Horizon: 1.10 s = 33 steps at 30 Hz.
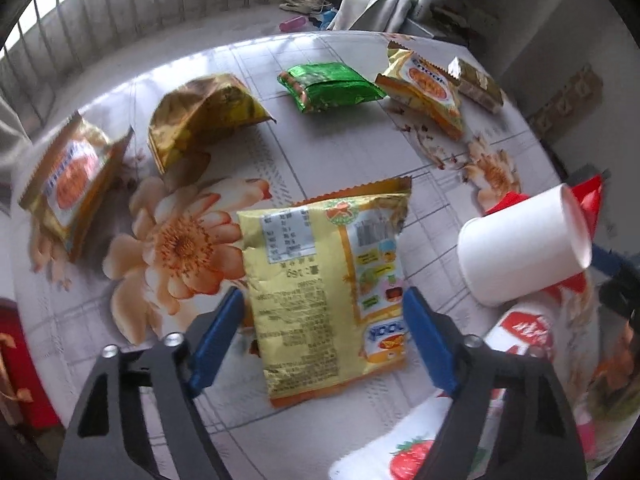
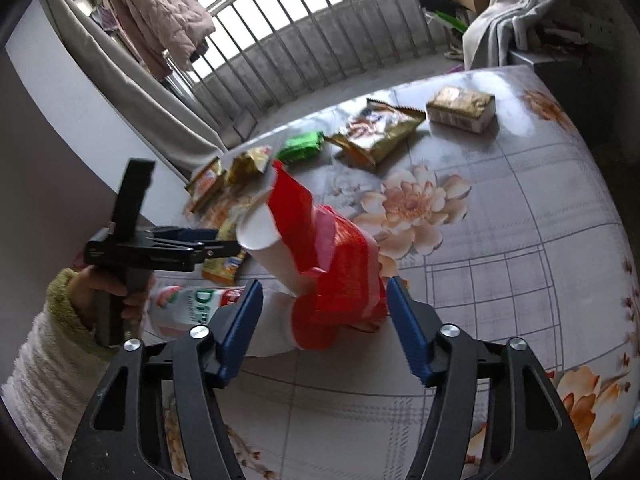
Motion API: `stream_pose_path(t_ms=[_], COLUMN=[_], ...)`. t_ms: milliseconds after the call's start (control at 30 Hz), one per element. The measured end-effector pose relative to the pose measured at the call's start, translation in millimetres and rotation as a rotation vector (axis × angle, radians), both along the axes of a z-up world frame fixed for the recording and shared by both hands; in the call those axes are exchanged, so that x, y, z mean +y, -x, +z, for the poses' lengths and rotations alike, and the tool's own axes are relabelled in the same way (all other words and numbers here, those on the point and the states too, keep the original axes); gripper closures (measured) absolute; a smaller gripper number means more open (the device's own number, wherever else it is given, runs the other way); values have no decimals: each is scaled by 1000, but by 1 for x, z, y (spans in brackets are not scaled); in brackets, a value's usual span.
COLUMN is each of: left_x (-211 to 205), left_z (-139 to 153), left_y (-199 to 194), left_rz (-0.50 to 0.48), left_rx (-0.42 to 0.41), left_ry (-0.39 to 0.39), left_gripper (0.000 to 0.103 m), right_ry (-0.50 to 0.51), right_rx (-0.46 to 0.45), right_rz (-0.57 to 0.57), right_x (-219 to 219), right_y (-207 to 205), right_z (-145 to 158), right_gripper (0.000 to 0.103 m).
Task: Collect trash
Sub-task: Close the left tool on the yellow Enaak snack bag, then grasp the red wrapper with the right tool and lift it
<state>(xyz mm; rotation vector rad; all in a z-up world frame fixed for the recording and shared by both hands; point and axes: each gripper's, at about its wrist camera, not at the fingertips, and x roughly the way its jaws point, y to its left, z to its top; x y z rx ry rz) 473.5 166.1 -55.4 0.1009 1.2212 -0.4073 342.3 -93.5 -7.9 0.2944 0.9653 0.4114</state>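
My left gripper [image 1: 324,308] is open, its blue fingers on either side of a yellow snack packet [image 1: 324,292] lying flat on the floral tablecloth [image 1: 280,152]; whether they touch it is unclear. My right gripper [image 2: 324,300] is open around a red plastic bag [image 2: 340,280] with a white paper cup [image 2: 272,248] lying against it. The cup [image 1: 520,248] and bag [image 1: 588,200] also show at the right of the left wrist view. The left gripper appears in the right wrist view [image 2: 208,246], held by a hand.
Other wrappers lie on the table: a gold bag [image 1: 200,116], a green packet [image 1: 328,86], orange noodle packets [image 1: 428,88] [image 1: 72,176], a gold box [image 2: 460,110]. A white strawberry-print bottle [image 1: 400,448] and a drink bottle [image 2: 188,304] lie nearby. A balcony railing [image 2: 320,52] stands behind.
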Motion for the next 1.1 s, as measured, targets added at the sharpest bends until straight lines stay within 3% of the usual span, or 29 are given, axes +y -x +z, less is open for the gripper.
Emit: stream_pose_path(t_ms=[100, 167, 333, 400, 800, 1100], left_x=[-3, -4, 0, 2, 21, 45], left_z=[-1, -2, -1, -1, 6, 36], left_y=[0, 1, 0, 0, 7, 30], left_rz=[-16, -20, -8, 4, 65, 152], left_rx=[-34, -51, -65, -73, -144, -226], left_ry=[-39, -57, -43, -50, 8, 82], left_gripper=[38, 42, 49, 57, 76, 80], right_ry=[13, 22, 16, 9, -39, -67], right_rx=[19, 27, 49, 49, 1, -27], right_rz=[-6, -12, -43, -57, -109, -130], right_x=[0, -1, -9, -14, -35, -46], right_y=[-2, -3, -5, -4, 6, 18], right_z=[-7, -12, -19, -20, -5, 8], right_gripper=[57, 70, 88, 94, 100, 101])
